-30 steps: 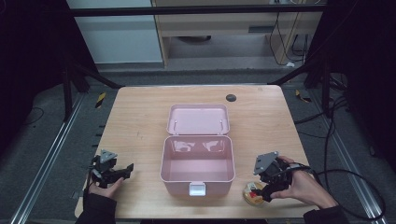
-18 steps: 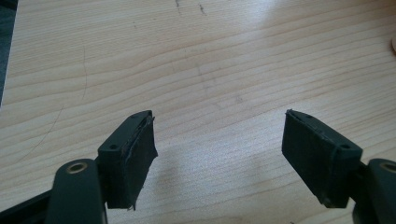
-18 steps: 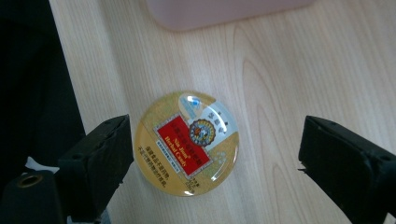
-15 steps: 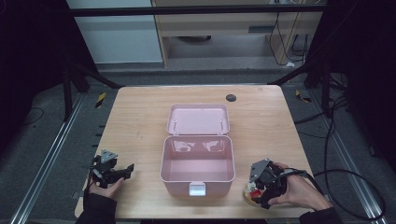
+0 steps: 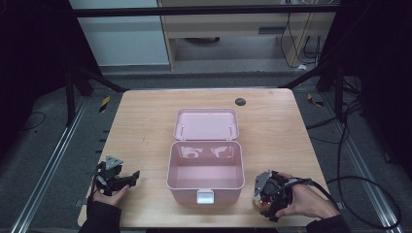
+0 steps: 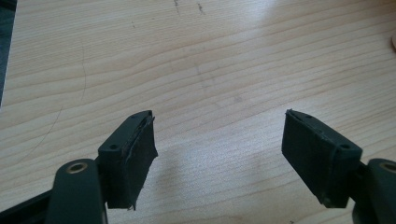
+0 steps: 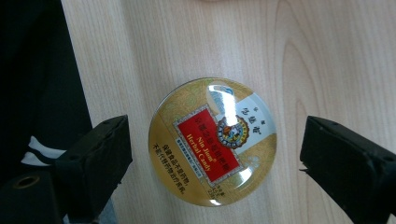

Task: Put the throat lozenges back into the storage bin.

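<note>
Tin (image 7: 212, 141) at the table's front edge, right gripper (image 7: 212, 154) wide around it.
Rigid, glossy, likely slippery: grip your jaws across its rim.

- The left gripper (image 5: 127, 177) sat low at the table's near left edge, held in the left hand (image 5: 108, 196), its jaws spread wide apart.
- The right gripper (image 5: 260, 196), held in the right hand (image 5: 307, 204), pointed steeply downward with its jaws wide apart.

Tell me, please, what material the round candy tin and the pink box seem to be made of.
The round candy tin looks like glossy printed metal, given its bright glare spots, though that is not certain. The pink box looks like smooth moulded plastic, with a soft sheen on its inner walls.
</note>
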`<state>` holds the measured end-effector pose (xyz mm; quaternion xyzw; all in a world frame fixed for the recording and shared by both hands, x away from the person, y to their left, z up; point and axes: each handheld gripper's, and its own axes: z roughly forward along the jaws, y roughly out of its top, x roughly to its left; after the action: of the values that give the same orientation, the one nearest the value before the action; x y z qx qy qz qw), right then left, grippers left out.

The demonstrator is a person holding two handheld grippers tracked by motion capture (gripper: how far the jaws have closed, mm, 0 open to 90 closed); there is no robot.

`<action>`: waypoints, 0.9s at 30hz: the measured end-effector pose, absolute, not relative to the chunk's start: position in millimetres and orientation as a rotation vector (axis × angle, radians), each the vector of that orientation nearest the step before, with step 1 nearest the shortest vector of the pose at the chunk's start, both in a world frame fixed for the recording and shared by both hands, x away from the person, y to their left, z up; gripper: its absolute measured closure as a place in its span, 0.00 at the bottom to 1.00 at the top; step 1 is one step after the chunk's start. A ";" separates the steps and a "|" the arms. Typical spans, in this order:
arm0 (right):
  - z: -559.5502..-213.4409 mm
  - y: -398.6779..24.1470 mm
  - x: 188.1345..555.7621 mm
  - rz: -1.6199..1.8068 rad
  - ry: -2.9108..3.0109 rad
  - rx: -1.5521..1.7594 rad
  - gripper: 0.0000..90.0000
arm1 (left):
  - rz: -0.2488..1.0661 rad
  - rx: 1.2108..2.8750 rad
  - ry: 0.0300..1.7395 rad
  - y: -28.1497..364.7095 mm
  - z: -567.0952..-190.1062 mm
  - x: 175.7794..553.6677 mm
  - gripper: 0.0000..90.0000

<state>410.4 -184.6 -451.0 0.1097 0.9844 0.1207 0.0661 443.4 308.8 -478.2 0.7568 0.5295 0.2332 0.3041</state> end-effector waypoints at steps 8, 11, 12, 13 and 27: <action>-459.6 -178.9 413.5 0.300 2.985 0.321 0.12 | 0.619 2.006 1.402 309.0 -478.2 443.3 0.28; -461.4 -177.5 414.2 0.290 2.983 0.317 0.13 | 0.620 2.006 1.401 309.0 -478.1 443.2 0.28; -461.7 -177.1 414.0 0.288 2.982 0.325 0.14 | 0.620 2.006 1.401 309.0 -478.0 443.2 0.28; -461.7 -177.1 414.0 0.288 2.982 0.325 0.14 | 0.620 2.006 1.401 309.0 -478.0 443.2 0.28; -469.4 -173.7 417.2 0.237 3.012 0.301 0.22 | 0.620 2.006 1.401 309.4 -478.0 443.2 0.29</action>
<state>417.2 -173.7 -469.4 0.0989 0.9906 0.0780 0.0527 443.2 309.4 -478.0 0.7571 0.5290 0.2339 0.3039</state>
